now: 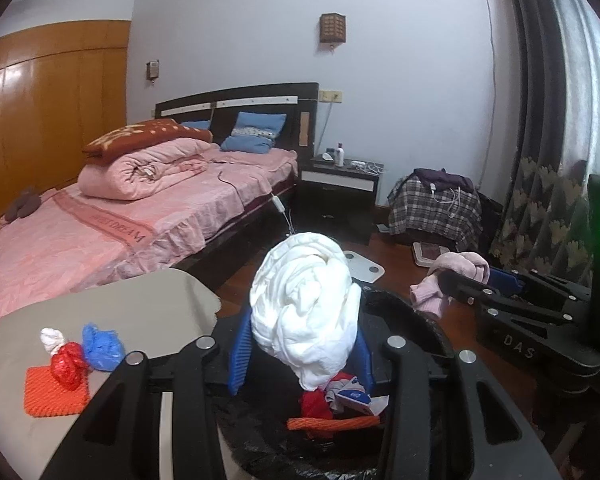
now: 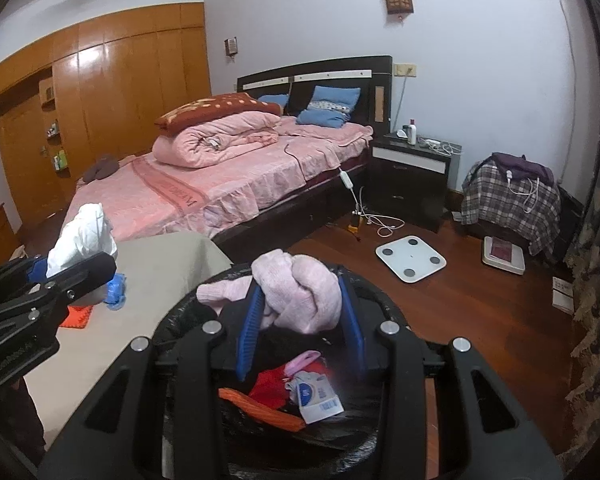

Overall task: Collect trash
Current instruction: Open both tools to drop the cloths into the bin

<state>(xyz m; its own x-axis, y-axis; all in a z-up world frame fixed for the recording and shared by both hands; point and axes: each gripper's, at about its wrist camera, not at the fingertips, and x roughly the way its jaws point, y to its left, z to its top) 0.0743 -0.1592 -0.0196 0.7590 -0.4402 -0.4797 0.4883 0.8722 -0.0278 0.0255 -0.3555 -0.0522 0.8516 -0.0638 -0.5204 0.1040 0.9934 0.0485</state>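
The left tongs (image 1: 300, 344) are clenched on a crumpled white wad (image 1: 306, 312) and the right tongs (image 2: 300, 320) on a knotted pink cloth (image 2: 300, 292), both held over the open mouth of the black-lined bin (image 2: 384, 304), which already holds red, orange and paper scraps. The bin stands against the desk (image 1: 140, 308) edge, where a red bag (image 1: 66, 364), blue bag (image 1: 100, 346) and orange mat (image 1: 52, 394) lie. Bare wooden floor (image 2: 480, 312) opens to the right, with a white scale (image 2: 411, 258) and the bed (image 2: 220, 192) beyond.
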